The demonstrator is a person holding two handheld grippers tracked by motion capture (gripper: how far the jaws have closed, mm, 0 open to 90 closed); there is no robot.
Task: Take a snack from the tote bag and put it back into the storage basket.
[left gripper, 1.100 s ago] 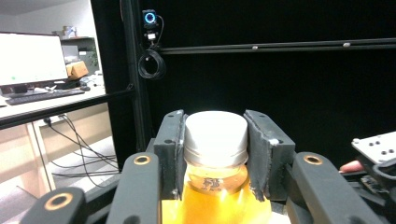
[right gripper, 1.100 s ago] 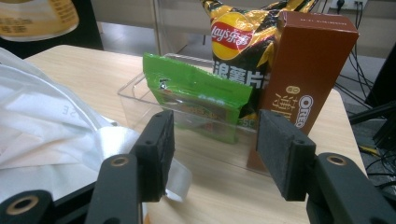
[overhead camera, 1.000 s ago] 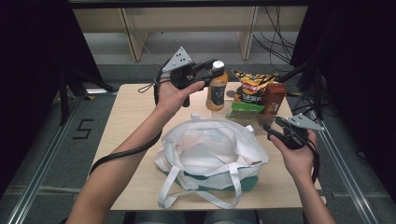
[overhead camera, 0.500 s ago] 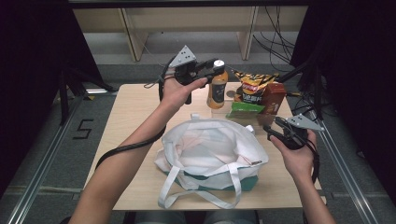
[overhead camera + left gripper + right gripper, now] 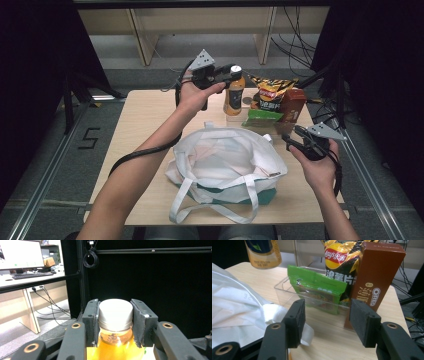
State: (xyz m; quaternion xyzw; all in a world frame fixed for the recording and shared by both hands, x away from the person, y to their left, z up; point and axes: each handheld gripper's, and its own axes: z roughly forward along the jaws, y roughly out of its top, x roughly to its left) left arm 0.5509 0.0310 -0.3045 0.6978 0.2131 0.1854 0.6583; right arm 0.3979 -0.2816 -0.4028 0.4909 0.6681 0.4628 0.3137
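Left claw (image 5: 231, 75) is closing in around the cap of the orange drink bottle (image 5: 233, 96), which is standing upright at the far side of the table (image 5: 145, 115), just left of the snack bin. In the left gripper view the white cap (image 5: 115, 312) is sitting between the two pads (image 5: 140, 320), and the pads look touching or very nearly touching its sides; calling it gripped at the cap, though a thin gap is hard to rule out.

Handling guess: the bottle is looking full of liquid, so fairly heavy for its size, with a stiff cap and a smooth plastic body that is likely slippery. A cap hold is giving ridges for grip, but the heavy body is hanging below and may swing or slip. Taking it lower, at the neck or label, would be steadier.

Right claw (image 5: 291, 140) is hovering open and empty at the near right, next to the white tote bag (image 5: 225, 160). In the right gripper view its jaws are standing wide with nothing between them, facing the clear bin (image 5: 287, 282) holding a green packet (image 5: 317, 290), a chip bag (image 5: 337, 257) and a brown Oreo box (image 5: 374, 277).

Hard to make out:
- The bottle's lower body is cut off in the left gripper view.
- The bottle's base is partly hidden behind the hand in the high view.
- The bag's inside is looking empty, but folds are hiding the bottom.
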